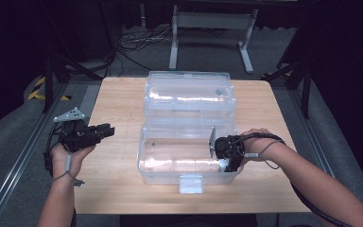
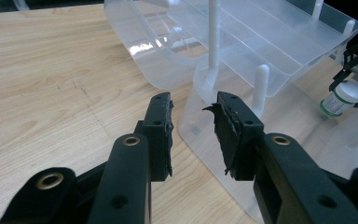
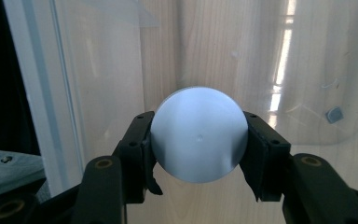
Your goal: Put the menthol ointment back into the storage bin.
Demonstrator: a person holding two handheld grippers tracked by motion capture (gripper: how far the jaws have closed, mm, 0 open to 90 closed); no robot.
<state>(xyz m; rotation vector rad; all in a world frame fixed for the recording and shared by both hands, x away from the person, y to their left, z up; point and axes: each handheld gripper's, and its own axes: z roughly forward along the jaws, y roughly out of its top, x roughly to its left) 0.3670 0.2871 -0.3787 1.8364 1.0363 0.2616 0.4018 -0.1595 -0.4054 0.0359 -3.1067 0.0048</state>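
Observation:
A clear plastic toolbox (image 1: 144, 163) stands open in the middle of the wooden table (image 1: 118, 99), its lid (image 1: 189, 92) tipped back. Inside the box's right end, my right gripper (image 1: 230, 165) points downward and is shut on a small bottle. In the right gripper view the bottle's round white cap (image 3: 198, 134) sits squeezed in my right gripper (image 3: 199, 119), above the box floor. From the left gripper view the bottle (image 2: 342, 99) shows a white cap and a green-banded label. My left gripper (image 1: 109, 130) hovers left of the box, open and holding nothing (image 2: 193, 105).
A grey latch (image 1: 191, 183) sticks out from the box's front wall near the table's front edge. White posts (image 2: 213, 42) rise from a clear tray inside the box. Bare table lies left of the box. A metal stand (image 1: 212, 28) is on the floor behind.

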